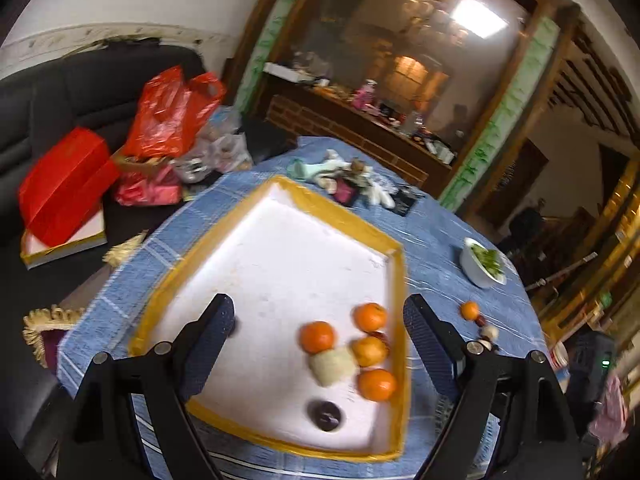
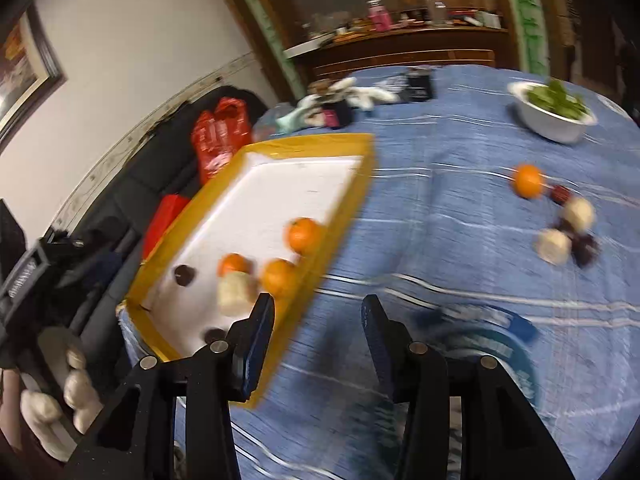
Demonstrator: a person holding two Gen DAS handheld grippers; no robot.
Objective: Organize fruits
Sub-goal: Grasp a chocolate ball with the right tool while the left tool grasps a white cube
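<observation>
A white tray with a yellow rim (image 1: 396, 280) (image 2: 352, 200) lies on the blue cloth. In its near right corner sit several oranges (image 1: 317, 336) (image 2: 304, 234), a pale fruit (image 1: 331, 367) (image 2: 234, 290) and a dark round fruit (image 1: 326, 414) (image 2: 184, 274). My left gripper (image 1: 320, 304) hangs open and wide above them, holding nothing. Beside the tray's right rim, over the cloth, my right gripper (image 2: 318, 300) is open and empty. Further right on the cloth lie one orange (image 2: 528, 181) (image 1: 469, 310), two pale fruits (image 2: 554, 246) and small dark ones (image 2: 586, 248).
A white bowl of greens (image 2: 552, 130) (image 1: 478, 270) stands at the far right of the table. Gloves and small clutter (image 1: 344, 176) lie beyond the tray. Red bags (image 1: 172, 112) and a red box (image 1: 64, 196) rest on a dark sofa to the left. A gloved hand (image 2: 76, 384) shows at far left.
</observation>
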